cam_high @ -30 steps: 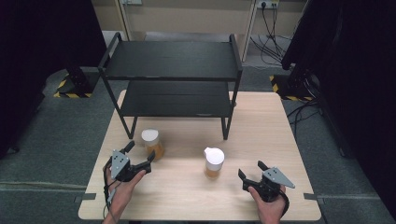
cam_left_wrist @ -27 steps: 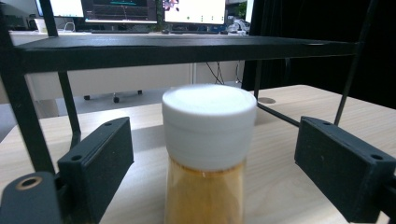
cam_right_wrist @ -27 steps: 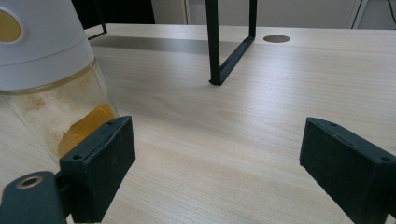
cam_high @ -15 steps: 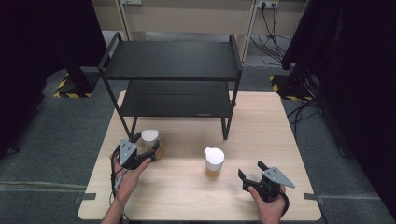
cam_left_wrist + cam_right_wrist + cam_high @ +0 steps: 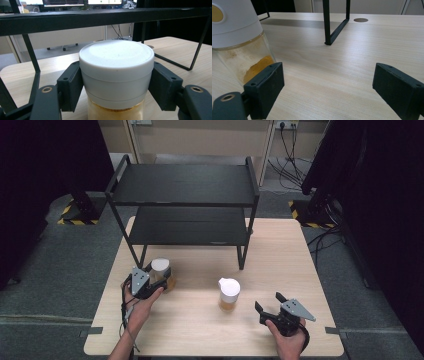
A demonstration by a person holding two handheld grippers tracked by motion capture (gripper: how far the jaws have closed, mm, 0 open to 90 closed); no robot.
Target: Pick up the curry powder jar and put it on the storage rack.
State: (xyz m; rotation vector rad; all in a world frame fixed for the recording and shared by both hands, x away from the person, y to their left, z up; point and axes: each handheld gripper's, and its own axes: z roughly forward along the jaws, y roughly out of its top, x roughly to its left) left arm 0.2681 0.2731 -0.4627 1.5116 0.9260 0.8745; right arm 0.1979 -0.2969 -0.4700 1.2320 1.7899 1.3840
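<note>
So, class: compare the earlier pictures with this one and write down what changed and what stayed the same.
The left gripper slid forward to the jar near the shelf's front leg, and its jaws have just been closing around the white lid; they are now shut on it. The jar itself has not moved. The right gripper stayed open in the same spot, and the second jar and the shelf stayed where they were.
</note>
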